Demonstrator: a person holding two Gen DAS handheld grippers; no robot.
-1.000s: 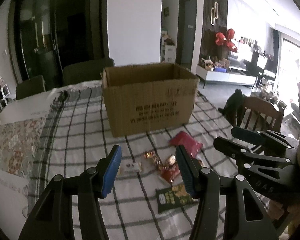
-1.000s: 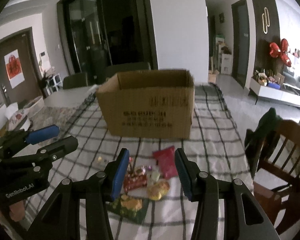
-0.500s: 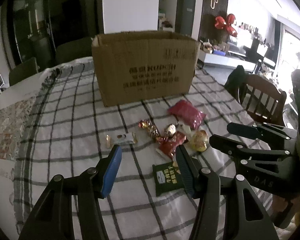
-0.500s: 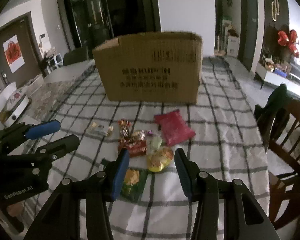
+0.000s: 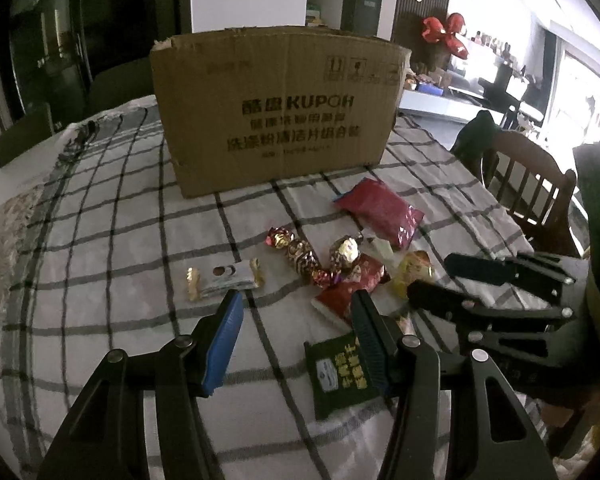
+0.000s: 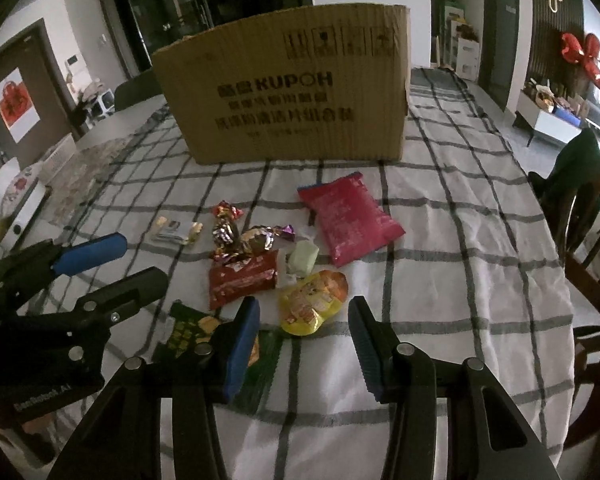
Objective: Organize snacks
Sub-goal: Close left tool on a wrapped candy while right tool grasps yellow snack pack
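Landmark: cardboard box (image 6: 296, 88), upright at the far end of the checked surface (image 6: 460, 248), printed side facing the cameras.

Nearest the cameras: left gripper (image 5: 296, 334), jaws spread, nothing between them, held above the cloth. Right gripper (image 6: 303, 334), jaws likewise spread and empty, also clear of the cloth. The two sit side by side, both on the near side of the snack cluster, well short of the box.

Snacks, all loose on the surface in front of the box, none inside it as far as can be seen (box interior not visible):
- Green packet (image 5: 342, 372), farthest from the box, partly hidden behind one jaw in each view.
- Yellow pouch (image 6: 314, 300), just beyond the right gripper's jaws.
- Red wrapper (image 6: 242, 278), beside the yellow pouch, touching the foil sweets.
- Pale green sweet (image 6: 303, 260), between yellow pouch and pink bag.
- Foil-wrapped sweets (image 6: 236, 232), clustered mid-way.
- Small white-and-gold packet (image 5: 222, 278), apart from the cluster, toward the box's left corner.
- Pink bag (image 6: 350, 218), lying flat, closest to the box but not touching it.

Wooden chair (image 5: 528, 184) at the surface's right edge, right of the box.
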